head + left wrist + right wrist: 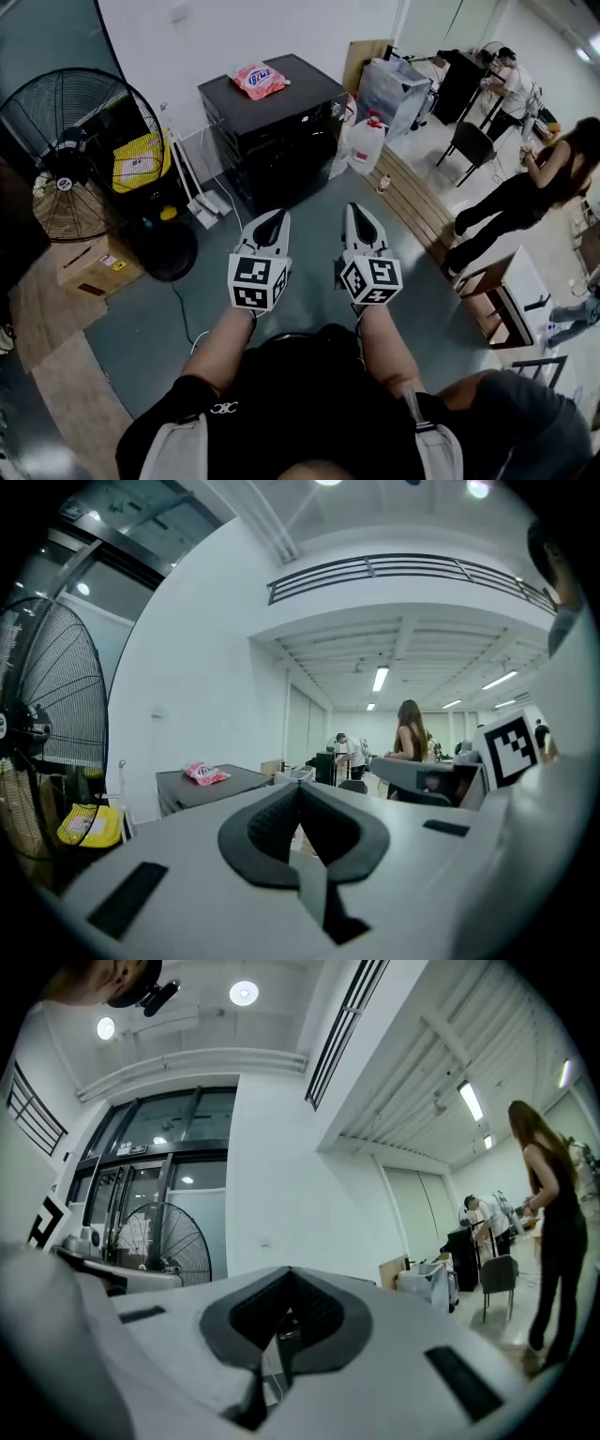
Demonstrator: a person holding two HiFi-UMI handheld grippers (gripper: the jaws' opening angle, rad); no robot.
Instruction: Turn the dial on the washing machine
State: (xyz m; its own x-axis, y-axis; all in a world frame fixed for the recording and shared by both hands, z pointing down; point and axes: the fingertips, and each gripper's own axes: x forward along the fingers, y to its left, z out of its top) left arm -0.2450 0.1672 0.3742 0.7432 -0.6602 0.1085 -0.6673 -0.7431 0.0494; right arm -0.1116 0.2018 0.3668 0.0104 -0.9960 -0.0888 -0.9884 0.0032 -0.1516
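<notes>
left gripper (274,221): the person is holding it out ahead, about level, close beside the other tool. its jaws are meeting tip to tip, and the left gripper view is showing nothing between them.
right gripper (362,216): it is sitting just to the right of the left one and pointing the same way. its jaws are pressing together and gripping nothing.
washing machine (272,131): a black box is standing against the white wall, ahead of both tools and well apart from them. neither tool is touching it.
dial: it is showing too small on the dark front to make out.
pink packet (260,79): it is lying on the machine's flat top.
fan (70,141): a large black floor fan is standing to the left of the machine.
yellow bag (139,161): it is sitting between the fan and the machine.
white jug (367,145): it is standing on the floor just right of the machine.
person in black (525,192): they are leaning forward at the far right.
</notes>
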